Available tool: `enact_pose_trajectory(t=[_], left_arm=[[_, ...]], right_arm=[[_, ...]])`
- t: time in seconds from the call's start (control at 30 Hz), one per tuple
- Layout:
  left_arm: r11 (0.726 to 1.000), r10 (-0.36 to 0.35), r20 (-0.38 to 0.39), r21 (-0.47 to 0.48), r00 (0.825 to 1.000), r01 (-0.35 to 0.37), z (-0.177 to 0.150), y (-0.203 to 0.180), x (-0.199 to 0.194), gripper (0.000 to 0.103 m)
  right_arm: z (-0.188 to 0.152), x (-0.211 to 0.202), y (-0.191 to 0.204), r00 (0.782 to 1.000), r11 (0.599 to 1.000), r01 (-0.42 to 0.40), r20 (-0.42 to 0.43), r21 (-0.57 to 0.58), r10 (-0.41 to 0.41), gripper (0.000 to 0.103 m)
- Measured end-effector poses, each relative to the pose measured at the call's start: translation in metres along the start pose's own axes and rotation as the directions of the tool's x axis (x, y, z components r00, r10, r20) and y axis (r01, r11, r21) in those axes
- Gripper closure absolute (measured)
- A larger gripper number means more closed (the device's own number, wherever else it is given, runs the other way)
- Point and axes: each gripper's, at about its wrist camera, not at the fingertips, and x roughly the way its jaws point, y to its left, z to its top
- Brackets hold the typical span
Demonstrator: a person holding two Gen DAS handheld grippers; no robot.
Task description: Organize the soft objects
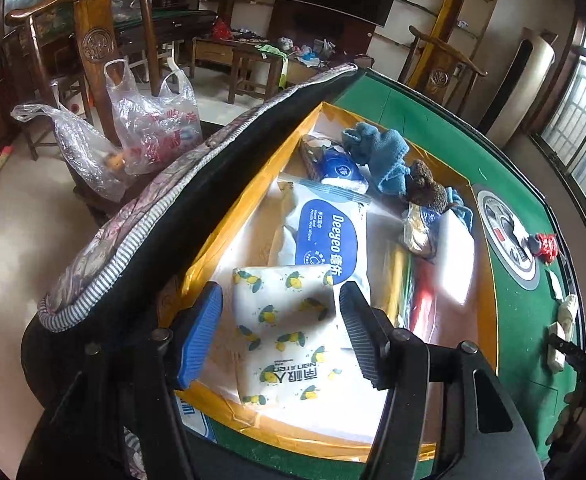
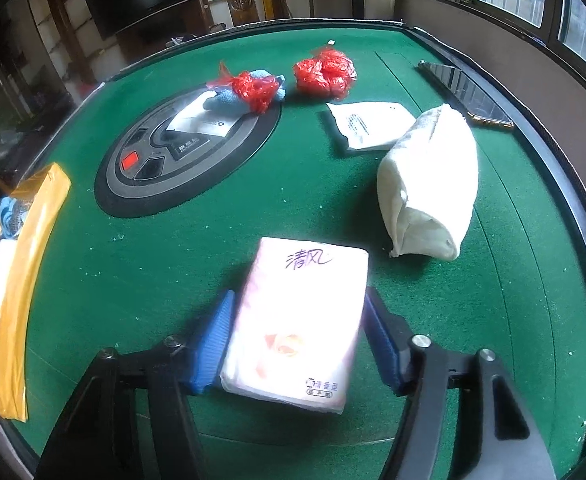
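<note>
On the green felt table [image 2: 141,248], at six o'clock, the right gripper [image 2: 299,332] clamps a pink tissue pack [image 2: 297,320]; the left gripper [image 1: 281,332] straddles a lemon-print tissue pack [image 1: 285,332] in the half-filled yellow-rimmed box [image 1: 253,196], grip uncertain; a white cloth bundle [image 2: 429,184] at two o'clock and red plastic wads [image 2: 325,72] at twelve remain.

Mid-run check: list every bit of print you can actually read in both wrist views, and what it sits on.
"Deegeo": blue oval on the white wipes pack in the yellow-edged box.
"nanren", seen upside down: lemon-print tissue pack between the left tongs.
"清风": pink tissue pack in the right tongs.
Too small or blurred: the small label on the pink pack, the white pouch, the red print on the plastic bag, the round table console.
</note>
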Motion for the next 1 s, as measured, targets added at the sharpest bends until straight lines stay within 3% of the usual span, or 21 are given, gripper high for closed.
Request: enact_pose_trajectory(t=[0.2,0.43,0.63,0.8,0.9,1.0], left_arm=[[0.996,-0.064,0.073,-0.054,0.995,0.068,-0.001,0.009,-0.027,0.043],[0.991,-0.108,0.13,-0.067,0.986,0.117,-0.002,0.006,-0.05,0.043],[0.987,-0.133,0.151,-0.067,0.979,0.144,-0.005,0.004,-0.06,0.043],[0.985,-0.133,0.152,-0.088,0.979,0.148,-0.005,0.014,-0.061,0.043],[0.983,-0.134,0.156,-0.105,0.979,0.151,-0.006,0.022,-0.063,0.043],[0.982,-0.127,0.163,-0.117,0.978,0.147,-0.006,0.03,-0.064,0.043]], right_arm=[[-0.007,-0.01,-0.013,0.994,0.992,-0.112,0.005,0.051,0.112,0.056],[-0.012,-0.036,0.011,0.952,0.952,-0.305,0.018,0.04,0.304,0.056],[-0.011,-0.062,0.088,0.882,0.877,-0.469,-0.013,-0.102,0.47,0.056],[-0.019,-0.069,0.176,0.826,0.792,-0.562,-0.118,-0.24,0.551,0.056],[-0.033,-0.068,0.225,0.803,0.745,-0.596,-0.187,-0.3,0.566,0.056],[-0.047,-0.061,0.267,0.794,0.711,-0.608,-0.239,-0.354,0.559,0.056]])
